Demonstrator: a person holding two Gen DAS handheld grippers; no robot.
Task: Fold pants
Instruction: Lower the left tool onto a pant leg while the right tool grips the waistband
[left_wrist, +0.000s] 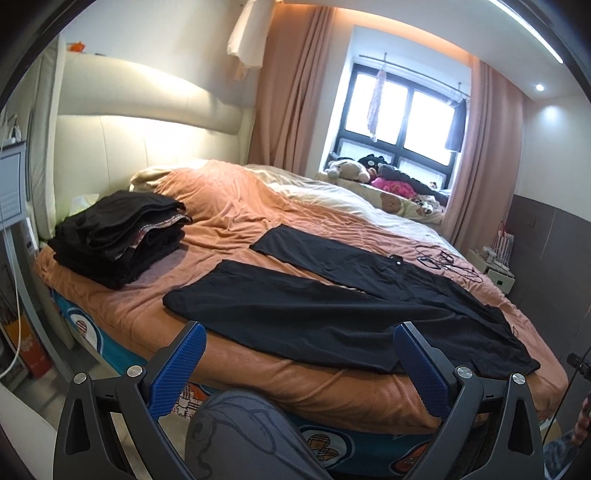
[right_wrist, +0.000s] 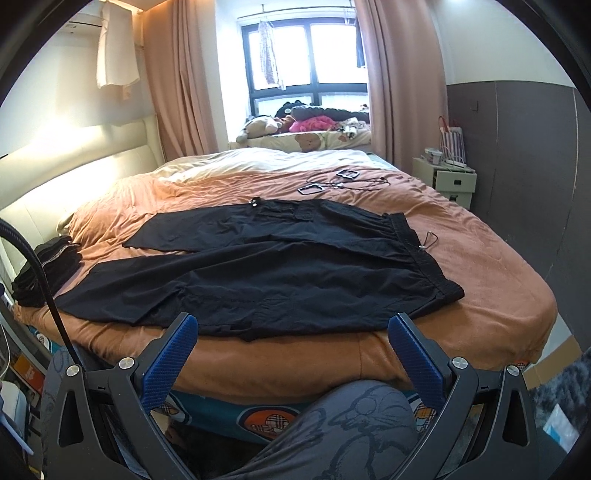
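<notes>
Both grippers were held back off the near edge of the bed (right_wrist: 498, 266), nothing in them. Left gripper (left_wrist: 300, 341): blue pads spread wide, empty. Right gripper (right_wrist: 293, 334): likewise released, jaws apart.

The black pants (right_wrist: 280, 273) lay flat on the orange cover just ahead of both grippers, legs splayed in a V. Waistband (right_wrist: 421, 254) sat ahead and to the right of the right gripper; the near leg's cuff (left_wrist: 199, 291) lay ahead and slightly left of the left gripper. No fold made yet.

Step in hand, as judged: bring one leg over the other.

- Likely grips: left on the near cuff, right on the near waistband corner.
- Pinch fabric only (the cover beneath is soft and could be caught).
- Lift both ends evenly, then align the seams.

A stack of folded dark clothes (left_wrist: 118, 236) sat well left of the left gripper, apart from the pants.
</notes>
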